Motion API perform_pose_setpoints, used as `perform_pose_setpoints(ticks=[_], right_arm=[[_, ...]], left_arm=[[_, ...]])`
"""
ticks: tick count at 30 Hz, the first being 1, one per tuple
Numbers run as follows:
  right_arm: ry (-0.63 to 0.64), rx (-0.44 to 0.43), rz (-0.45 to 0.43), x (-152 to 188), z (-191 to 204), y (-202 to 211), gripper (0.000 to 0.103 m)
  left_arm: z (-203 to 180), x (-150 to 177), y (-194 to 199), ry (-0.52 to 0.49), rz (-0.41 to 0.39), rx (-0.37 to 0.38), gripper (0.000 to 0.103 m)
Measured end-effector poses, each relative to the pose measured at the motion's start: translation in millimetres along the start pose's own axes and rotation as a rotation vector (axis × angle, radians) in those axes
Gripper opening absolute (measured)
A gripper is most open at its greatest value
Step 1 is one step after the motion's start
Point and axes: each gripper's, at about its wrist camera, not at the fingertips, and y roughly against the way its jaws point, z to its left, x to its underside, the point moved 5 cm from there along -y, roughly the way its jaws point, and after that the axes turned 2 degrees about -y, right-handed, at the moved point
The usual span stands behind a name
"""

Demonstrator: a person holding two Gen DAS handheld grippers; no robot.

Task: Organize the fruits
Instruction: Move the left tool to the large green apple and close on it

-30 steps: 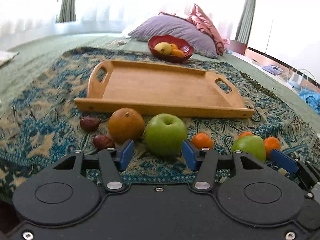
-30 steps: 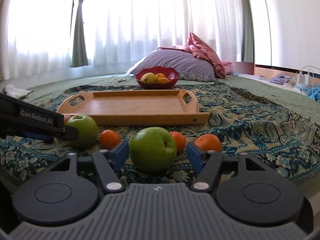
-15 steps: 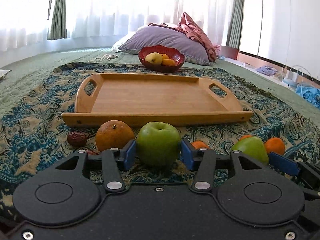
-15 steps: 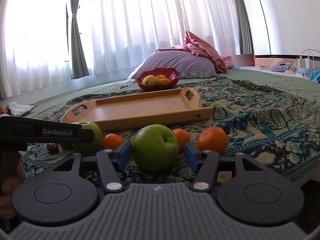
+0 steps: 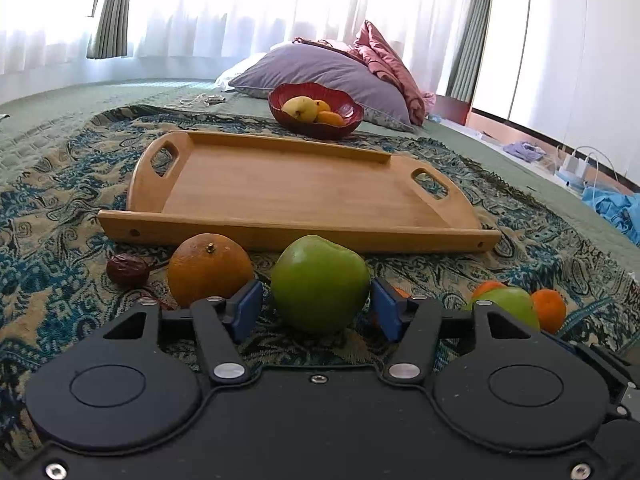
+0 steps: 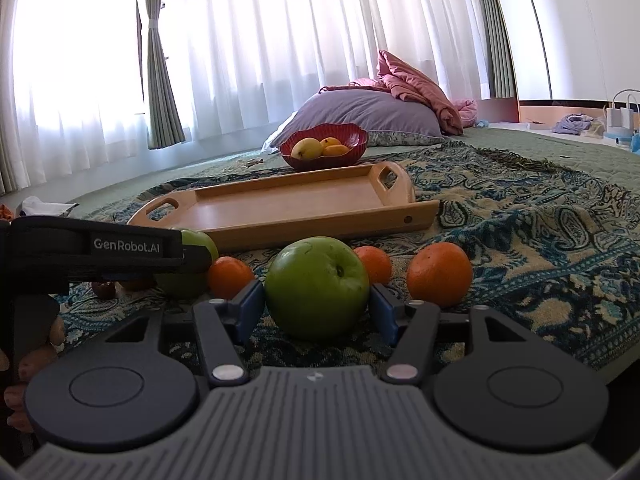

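A green apple (image 5: 320,284) rests on the patterned blanket between the blue pads of my left gripper (image 5: 316,312). Its jaws are opening, and a narrow gap shows on the apple's left side. A large orange (image 5: 208,268) and a dark date (image 5: 128,268) lie just left of it. In the right wrist view a second green apple (image 6: 316,288) sits on the blanket inside my right gripper (image 6: 316,312). Those jaws are opening, with the pads close beside the apple. Small oranges (image 6: 440,272) (image 6: 230,276) flank it. The empty wooden tray (image 5: 280,184) lies beyond the fruit.
A red bowl (image 5: 312,130) holding yellow and orange fruit stands behind the tray, before a purple pillow (image 5: 320,72). One of the left gripper's fingers (image 6: 120,246) crosses the right wrist view at the left, with a hand (image 6: 28,360) below it. Cables and cloth lie far right (image 5: 580,168).
The left pads, which pressed on the green apple half a second ago, have spread apart from it. The right gripper has come closer around its apple.
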Motion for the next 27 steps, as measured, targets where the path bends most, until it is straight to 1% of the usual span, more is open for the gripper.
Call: perform_pose_setpoints(ticks=[6, 9, 13, 17, 22, 26, 27], right_arm=[[0.002, -0.001, 0.005, 1.7, 0.7, -4.5, 0.066], [0.005, -0.001, 0.006, 2.2, 1.0, -5.8, 0.069], [0.01, 0.003, 0.005, 4.1, 2.1, -6.9, 0.07], [0.01, 0.003, 0.006, 4.6, 2.3, -7.0, 0.07], [0.014, 0.004, 0.005, 5.4, 2.8, -8.0, 0.071], [0.011, 0.003, 0.005, 5.5, 3.0, -8.3, 0.071], [0.011, 0.002, 0.005, 5.6, 3.3, -8.4, 0.071]], left_arm=[[2.8, 0.4, -2.6, 0.012, -0.023, 0.023, 0.065], [2.0, -0.7, -5.0, 0.013, -0.027, 0.032, 0.066], [3.7, -1.6, -8.0, 0.039, -0.026, 0.053, 0.066], [5.2, 2.7, -8.2, 0.091, -0.02, 0.107, 0.066], [4.4, 3.9, -7.7, 0.096, -0.025, 0.118, 0.066], [3.0, 1.8, -10.1, 0.12, -0.012, 0.158, 0.066], [2.4, 1.6, -10.6, 0.123, -0.013, 0.156, 0.066]])
